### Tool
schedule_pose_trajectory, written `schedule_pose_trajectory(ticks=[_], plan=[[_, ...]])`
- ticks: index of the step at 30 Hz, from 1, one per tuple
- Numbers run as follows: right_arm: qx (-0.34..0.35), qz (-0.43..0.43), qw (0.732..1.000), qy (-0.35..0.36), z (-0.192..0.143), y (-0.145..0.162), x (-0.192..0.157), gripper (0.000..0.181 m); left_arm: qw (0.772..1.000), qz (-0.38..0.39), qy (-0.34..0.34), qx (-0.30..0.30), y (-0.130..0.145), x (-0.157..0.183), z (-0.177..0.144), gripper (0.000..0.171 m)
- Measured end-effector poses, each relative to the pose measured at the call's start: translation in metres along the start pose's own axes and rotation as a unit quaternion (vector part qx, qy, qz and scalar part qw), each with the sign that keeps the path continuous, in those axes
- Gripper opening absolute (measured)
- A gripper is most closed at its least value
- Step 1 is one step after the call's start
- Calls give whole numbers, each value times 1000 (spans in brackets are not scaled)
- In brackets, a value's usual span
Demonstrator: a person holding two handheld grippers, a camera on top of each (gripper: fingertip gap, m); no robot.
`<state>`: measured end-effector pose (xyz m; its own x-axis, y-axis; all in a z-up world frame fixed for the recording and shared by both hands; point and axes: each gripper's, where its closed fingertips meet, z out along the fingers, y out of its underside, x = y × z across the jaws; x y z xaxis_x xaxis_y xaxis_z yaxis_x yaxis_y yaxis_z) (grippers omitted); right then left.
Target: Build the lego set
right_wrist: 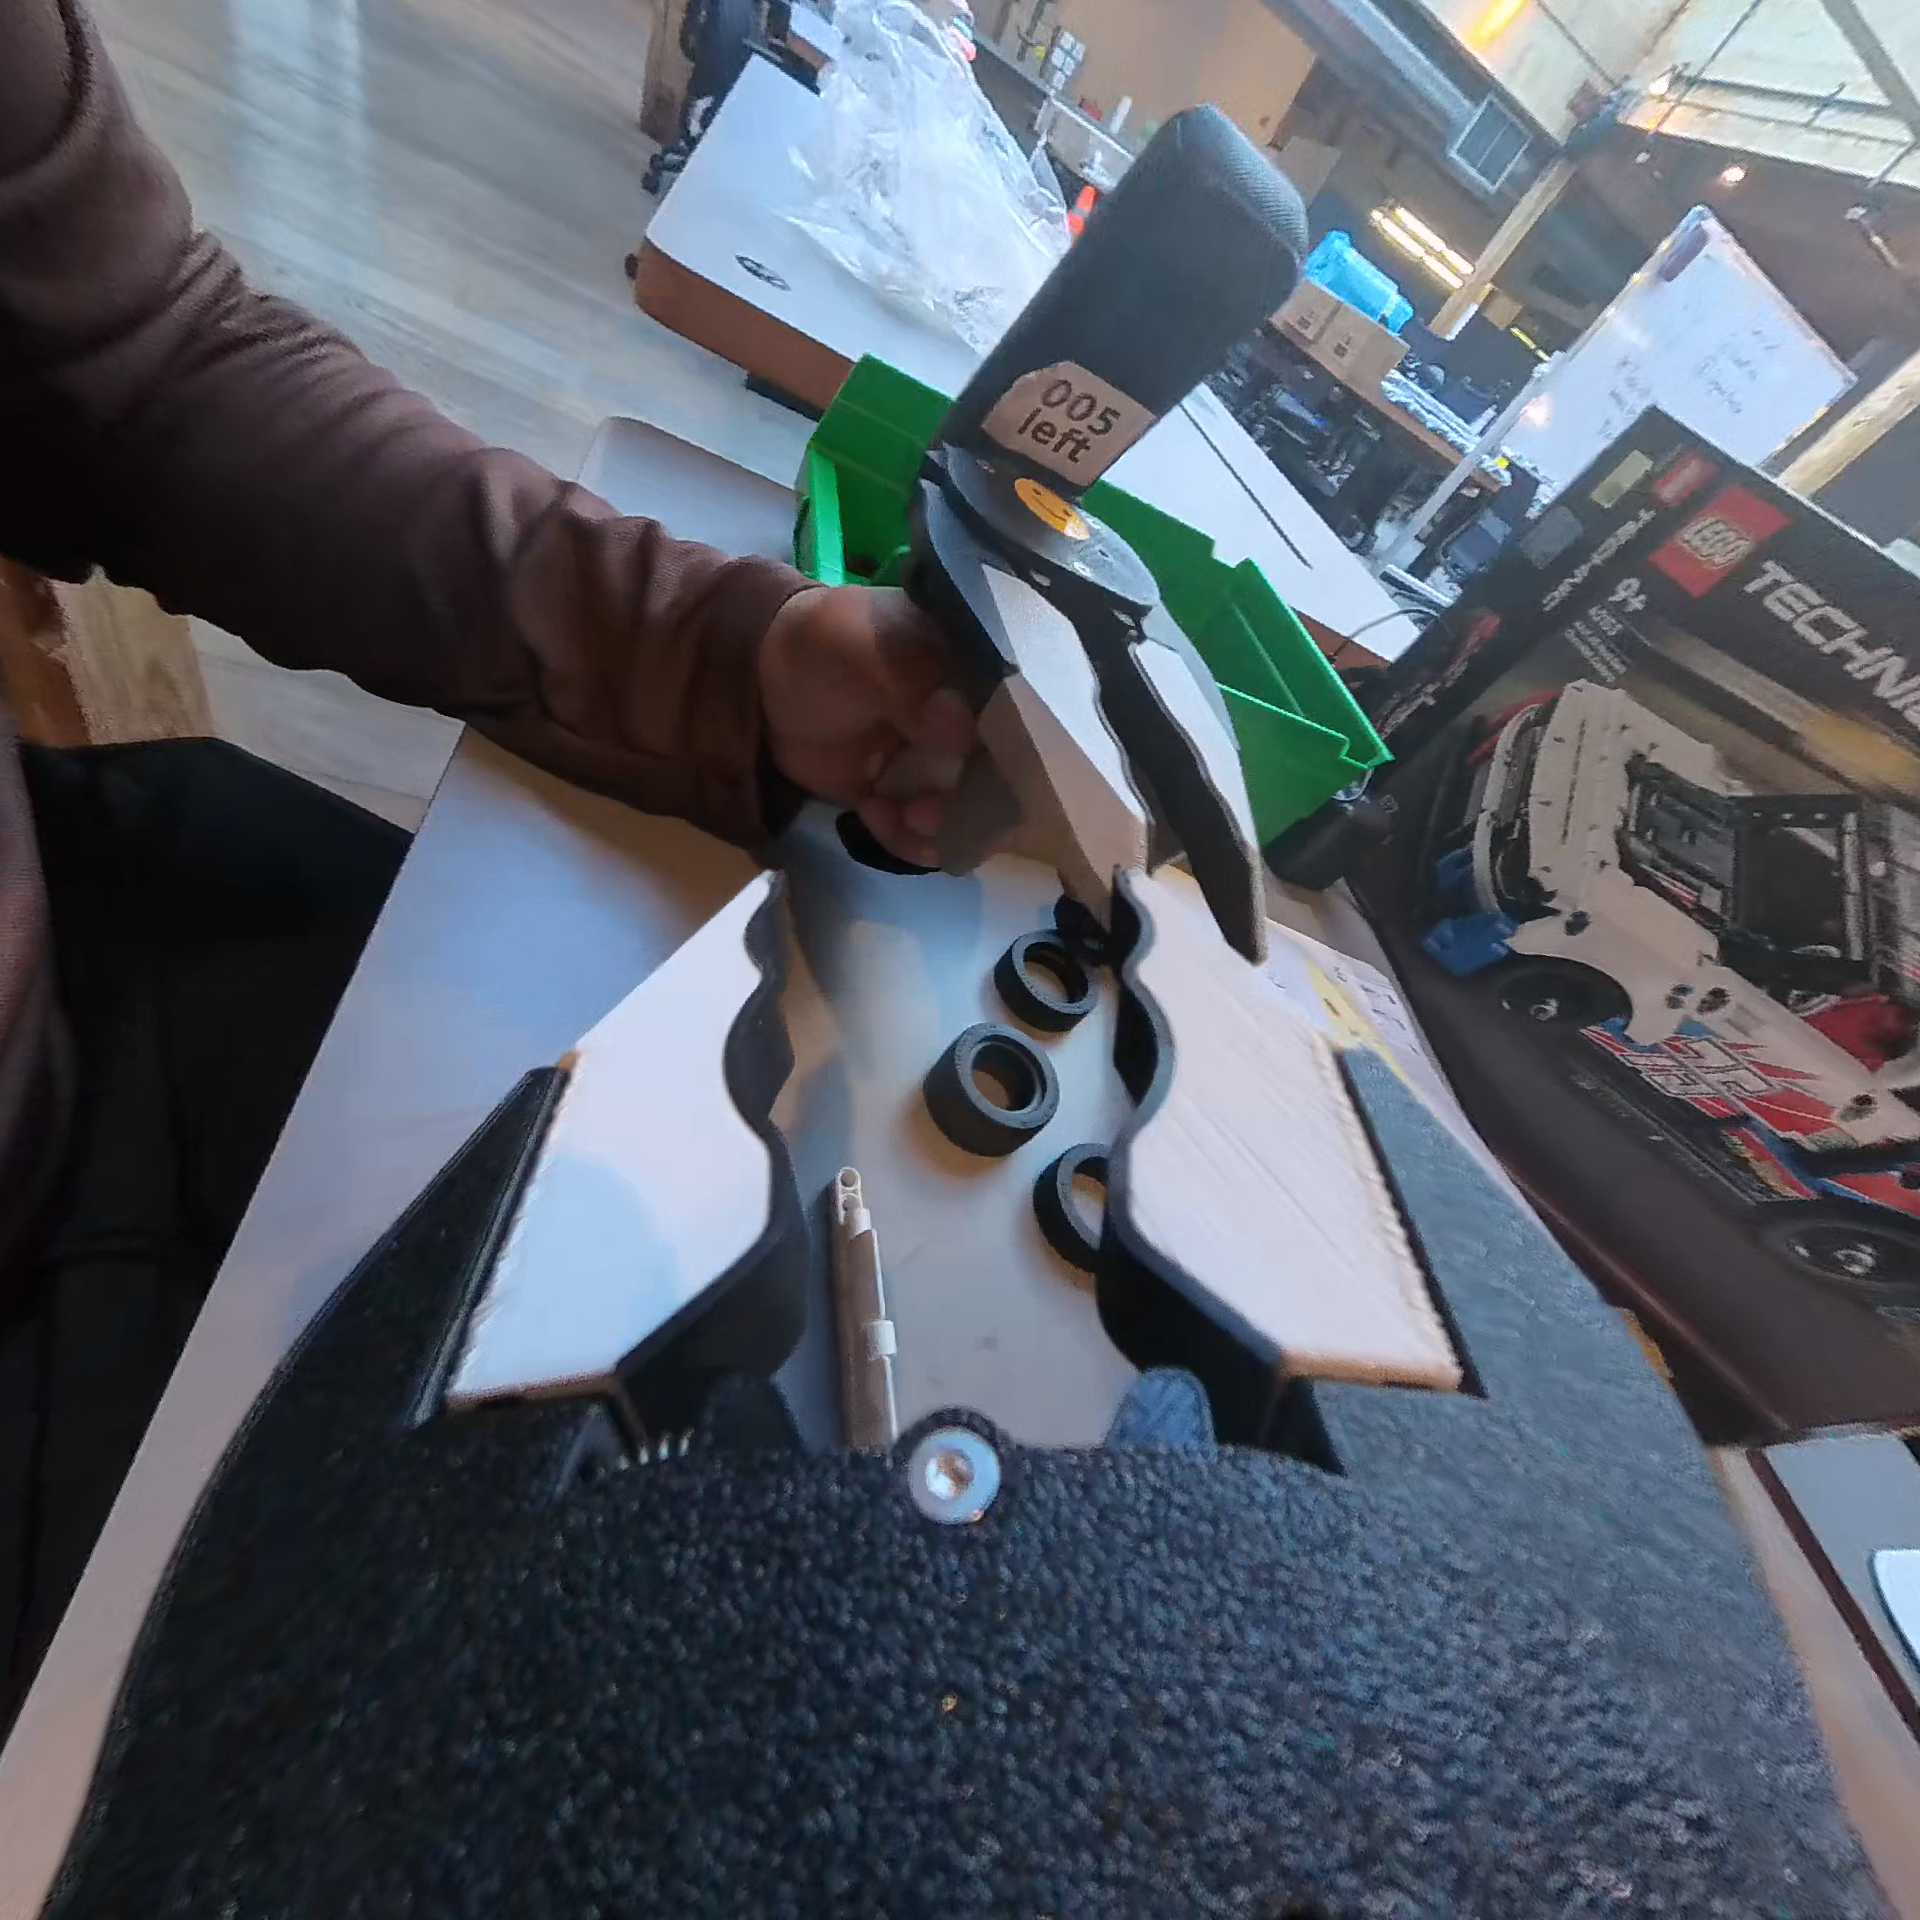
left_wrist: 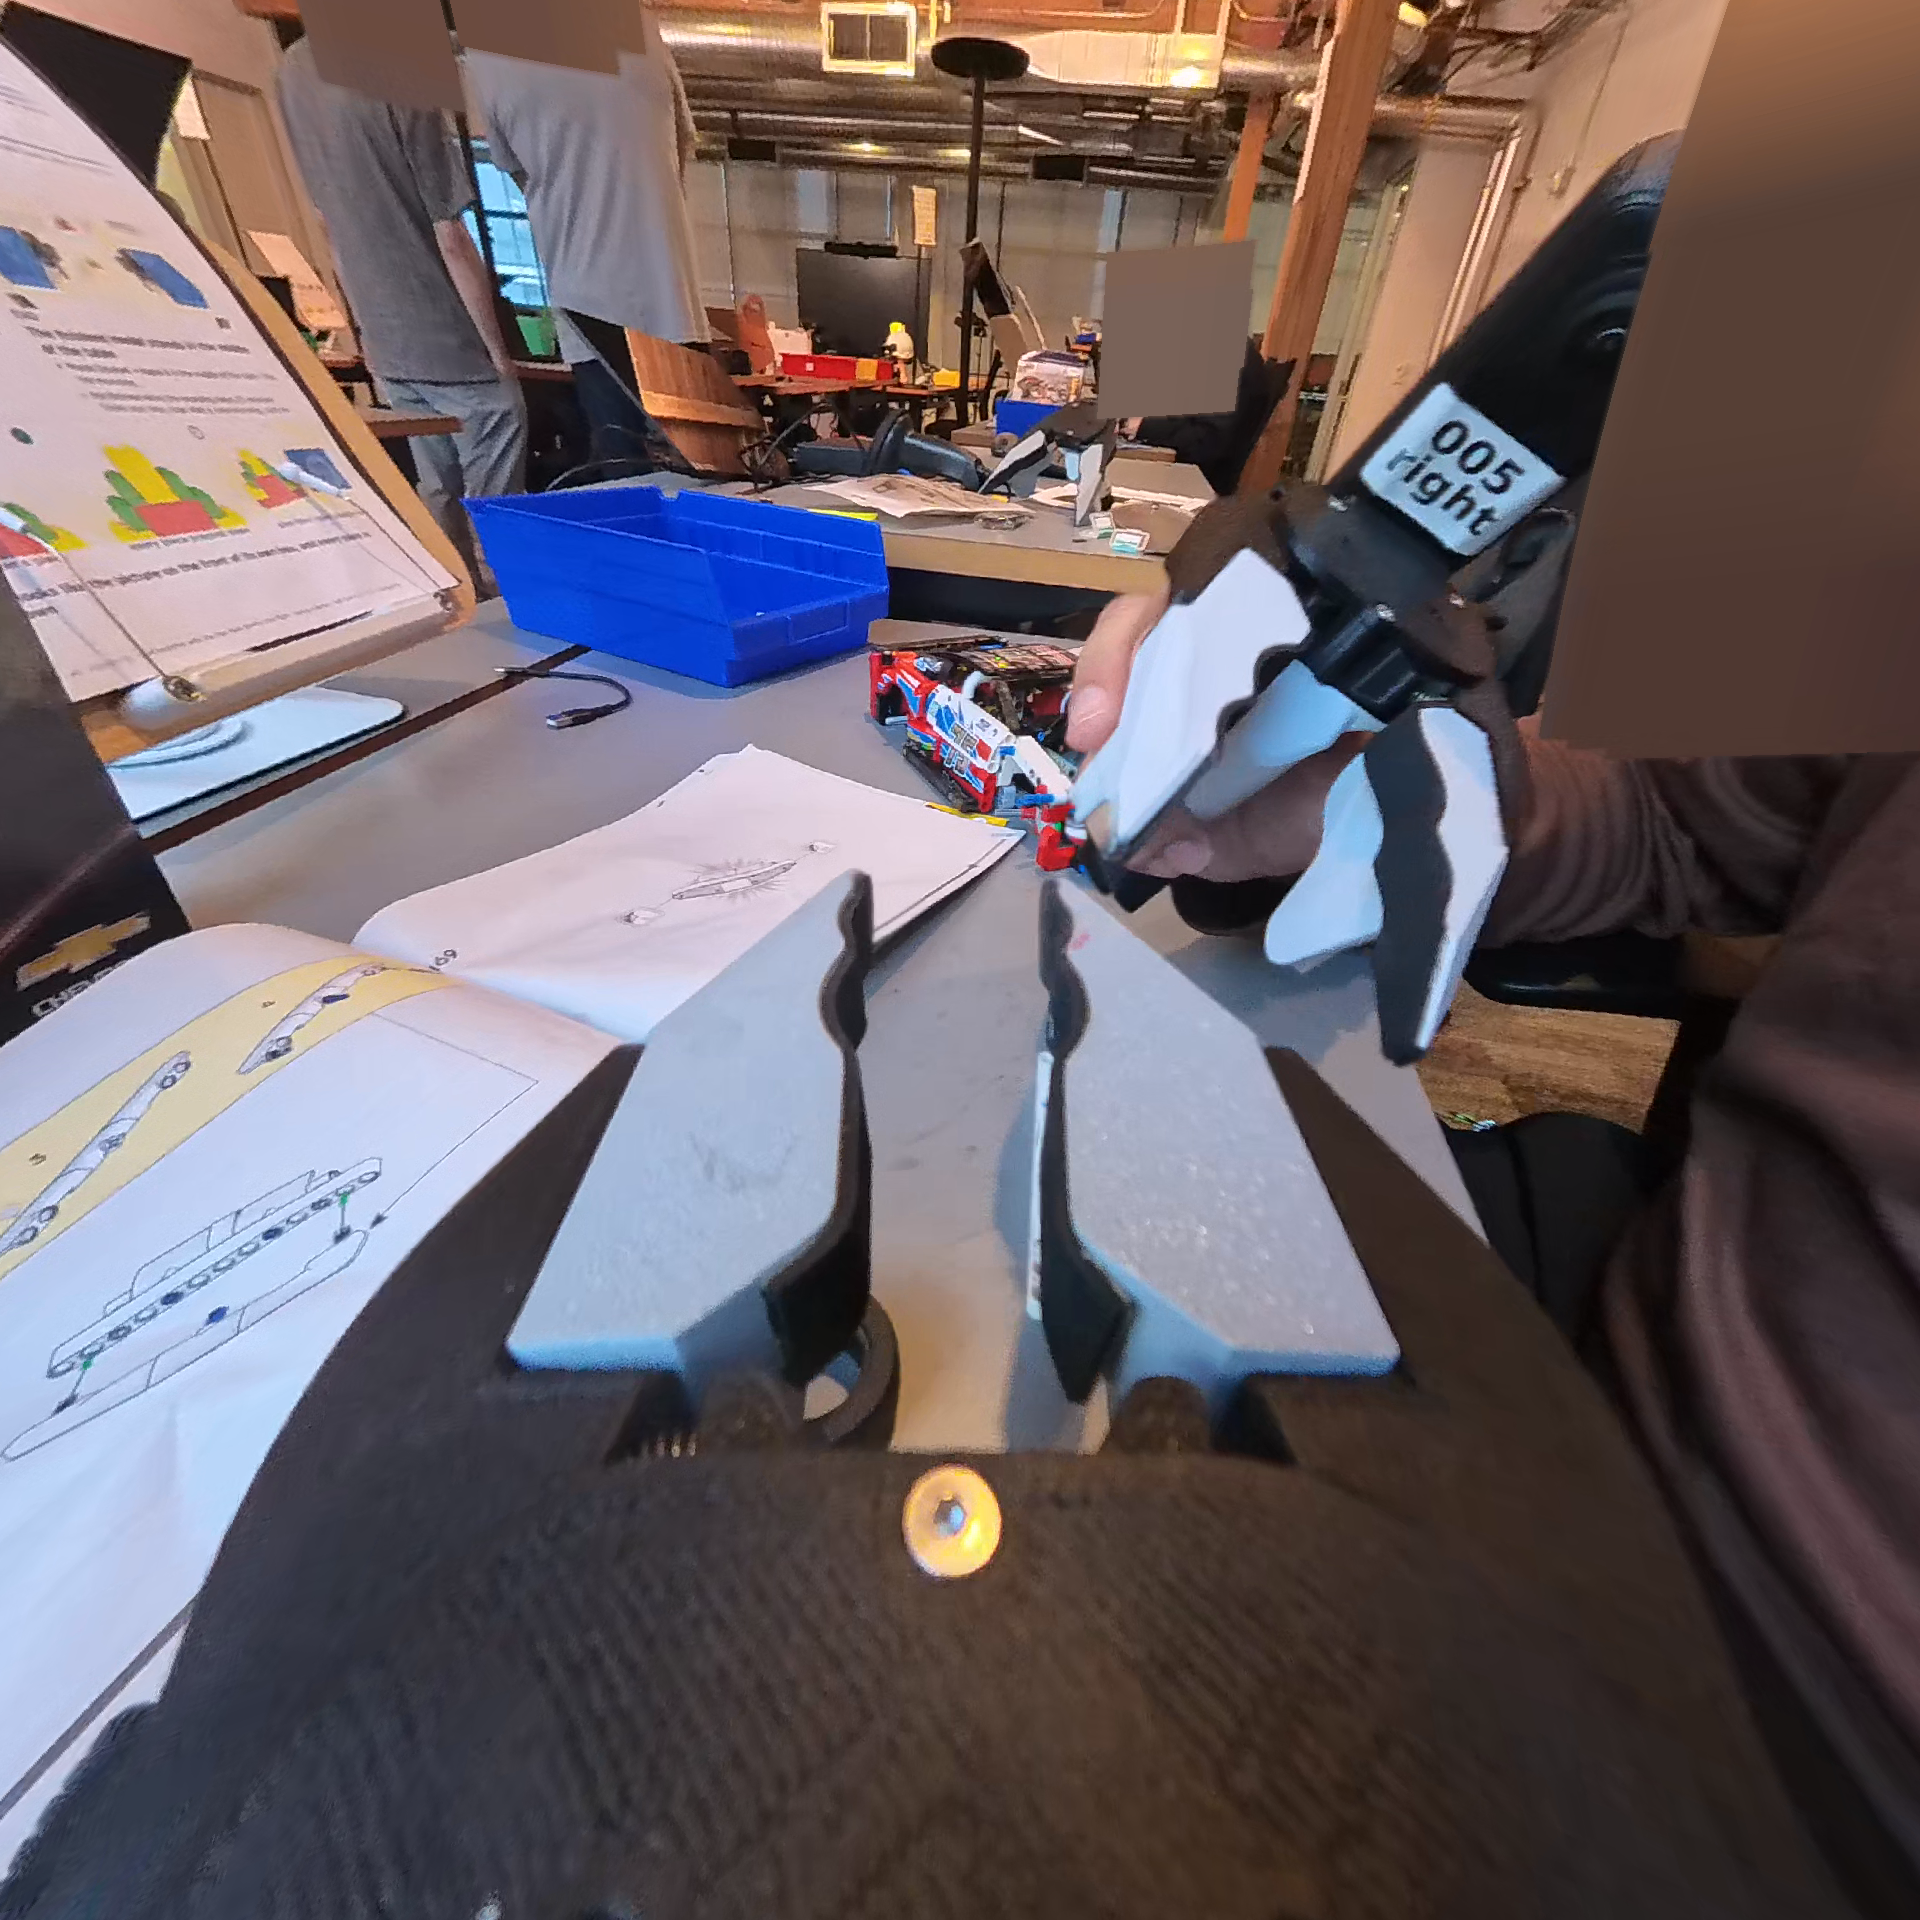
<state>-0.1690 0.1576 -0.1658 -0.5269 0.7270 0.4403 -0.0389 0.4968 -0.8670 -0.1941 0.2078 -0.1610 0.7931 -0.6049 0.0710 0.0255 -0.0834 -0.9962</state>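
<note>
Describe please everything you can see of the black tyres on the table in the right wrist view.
Three black tyres lie loose on the grey table, seen between the open right gripper fingers. They look like matte rubber rings, hollow, without wheel hubs. The nearest is partly hidden behind one finger. None touches another or a gripper.

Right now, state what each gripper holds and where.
Nothing. Left gripper and right gripper both have open jaws; the white beam lies loose on the table.
</note>
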Motion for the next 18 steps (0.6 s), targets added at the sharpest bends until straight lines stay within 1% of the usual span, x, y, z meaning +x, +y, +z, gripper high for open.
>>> schedule_pose_trajectory(ticks=[1, 3, 4, 5, 6, 9, 16, 18], plan=[[-6, -2, 1000, 14, 1, 2, 4, 61, 1000, -4, 0, 1, 0, -1, 0, 29], [-27, -10, 999, 40, 4, 11, 11, 70, 1000, -10, -3, -1, 1, -2, 1, 28], [-40, -12, 998, 39, 7, 17, 10, 70, 1000, -10, -4, -5, 2, -2, 2, 28], [-52, -14, 998, 36, 9, 22, 8, 75, 1000, -8, -9, -10, 4, -4, 3, 26], [-58, -17, 997, 38, 11, 25, 7, 76, 1000, -5, -15, -13, 5, -6, 3, 28], [-54, -27, 997, 44, 10, 22, 7, 72, 1000, -13, -7, -9, 4, -4, 2, 29], [-47, -29, 998, 38, 9, 17, 5, 67, 1000, -5, -19, -23, 8, -7, 4, 28], [-48, -26, 998, 38, 10, 19, 5, 69, 999, -5, -23, -25, 9, -8, 4, 26]])
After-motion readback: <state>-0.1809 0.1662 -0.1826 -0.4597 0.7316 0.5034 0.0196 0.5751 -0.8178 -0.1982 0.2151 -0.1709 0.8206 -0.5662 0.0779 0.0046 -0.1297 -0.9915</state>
